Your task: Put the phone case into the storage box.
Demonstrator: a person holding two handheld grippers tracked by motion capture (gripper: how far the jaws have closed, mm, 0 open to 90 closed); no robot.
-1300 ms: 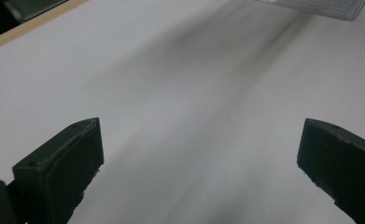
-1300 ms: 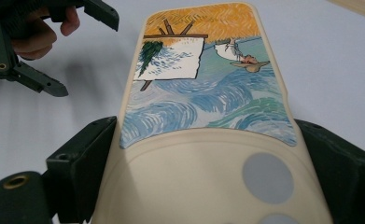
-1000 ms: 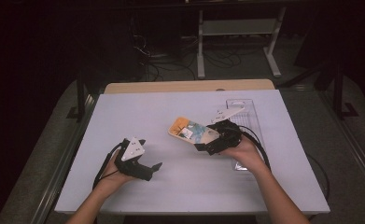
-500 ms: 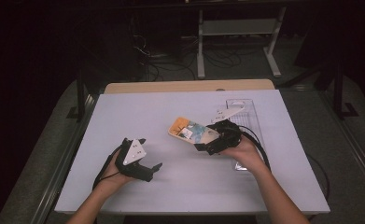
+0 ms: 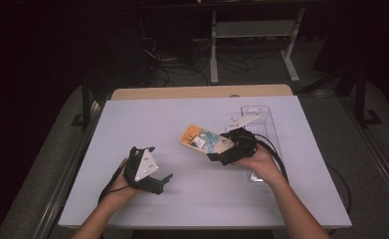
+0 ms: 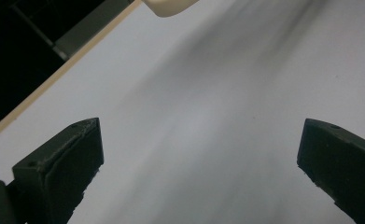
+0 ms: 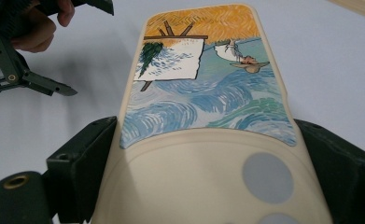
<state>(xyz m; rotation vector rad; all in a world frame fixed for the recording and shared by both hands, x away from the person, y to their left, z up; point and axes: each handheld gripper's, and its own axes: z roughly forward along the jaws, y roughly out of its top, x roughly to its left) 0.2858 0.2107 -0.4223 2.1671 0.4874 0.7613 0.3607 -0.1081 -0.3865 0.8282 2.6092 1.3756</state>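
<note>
- The right gripper (image 5: 221, 152) is clamped on a cream phone case (image 5: 206, 141) with a painted back: orange sky, swirled blue and green water, a white canvas on an easel.
- In the right gripper view the phone case (image 7: 208, 116) runs straight out from between the two black jaws, which press against its long edges on either side; the gripped end is the plain cream part with grey round camera openings, and the painted end points away.
- In the high view the case is held near the middle of the white table (image 5: 192, 114), its orange end toward the far left; whether it is lifted clear or touching the top, I cannot tell.
- Just right of the right hand a clear plastic tray (image 5: 264, 117) lies on the table, near the right edge.
- The left gripper (image 5: 158, 180) sits well apart from the case, at the near left of the table, with its grey three-cornered plate facing up.
- In the left gripper view its jaws stand wide apart with only bare table (image 6: 227, 107) between them; they hold nothing and touch nothing.
- A cream corner of the case (image 6: 168, 5) shows at the top edge of that view.
</note>
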